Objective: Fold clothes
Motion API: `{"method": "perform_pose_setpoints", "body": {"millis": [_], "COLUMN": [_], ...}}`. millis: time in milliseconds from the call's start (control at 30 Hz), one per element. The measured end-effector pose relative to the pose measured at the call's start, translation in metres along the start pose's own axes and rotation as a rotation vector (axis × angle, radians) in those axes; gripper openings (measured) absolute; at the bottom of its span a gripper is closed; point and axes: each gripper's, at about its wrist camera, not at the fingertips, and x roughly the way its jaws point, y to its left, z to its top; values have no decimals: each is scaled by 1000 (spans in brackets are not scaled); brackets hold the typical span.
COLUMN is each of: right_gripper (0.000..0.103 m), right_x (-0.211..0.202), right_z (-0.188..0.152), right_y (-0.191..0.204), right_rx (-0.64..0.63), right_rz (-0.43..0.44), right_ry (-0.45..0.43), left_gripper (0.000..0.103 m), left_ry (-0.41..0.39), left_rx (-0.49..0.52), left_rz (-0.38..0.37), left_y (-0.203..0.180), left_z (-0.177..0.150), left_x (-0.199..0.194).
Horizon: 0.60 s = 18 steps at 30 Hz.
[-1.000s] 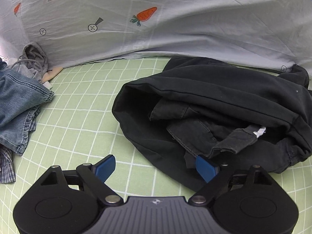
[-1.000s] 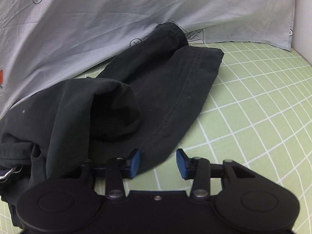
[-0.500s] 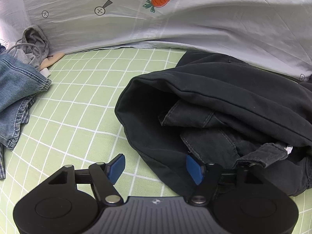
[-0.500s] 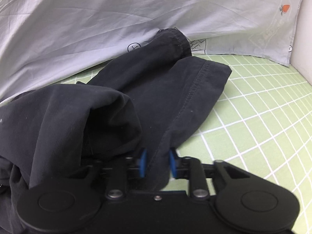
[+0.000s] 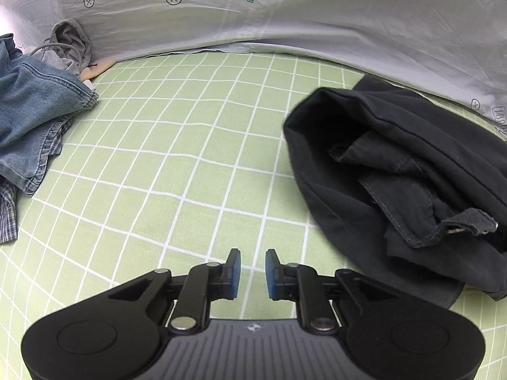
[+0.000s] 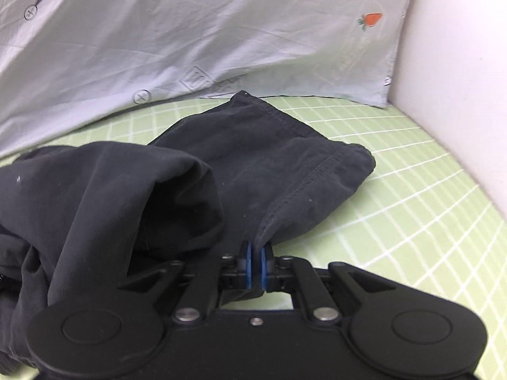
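Right wrist view: the right gripper [image 6: 256,264] pinches the hem of the black trousers [image 6: 253,158], which spread toward twelve o'clock on the green checked sheet [image 6: 412,221]. The left gripper [image 5: 252,274], jaws just closing to a narrow gap with nothing between, has the trousers [image 5: 396,174] at two o'clock.

left claw [image 5: 252,270] narrowing, right claw [image 6: 256,261] clamped

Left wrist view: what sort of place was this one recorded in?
Most likely a bed at home. A green checked sheet covers a soft surface, a pale carrot-print cloth lies along the back, and black trousers and jeans lie loose on it.
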Motion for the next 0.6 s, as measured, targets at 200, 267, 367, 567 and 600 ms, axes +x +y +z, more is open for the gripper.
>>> {"method": "perform_pose_setpoints", "body": {"millis": [200, 267, 367, 567, 600], "right_gripper": [35, 45, 54, 65, 65], "right_x": [-29, -43, -57, -29, -24], "right_z": [-2, -1, -4, -20, -21], "right_y": [-59, -69, -82, -53, -47], "right_rx": [156, 244, 417, 595, 589], "right_rz": [-75, 1, 187, 451, 482], "right_ry": [-51, -80, -87, 52, 66], "left_gripper": [20, 21, 24, 26, 26], "left_ry": [-42, -54, -74, -97, -101], "left_rx": [90, 113, 136, 146, 147], "left_rz": [-27, -29, -33, -66, -69], "left_y": [-26, -34, -42, -40, -39], "left_z": [-6, -4, -4, -7, -7], "left_x": [-18, -21, -27, -38, -40]}}
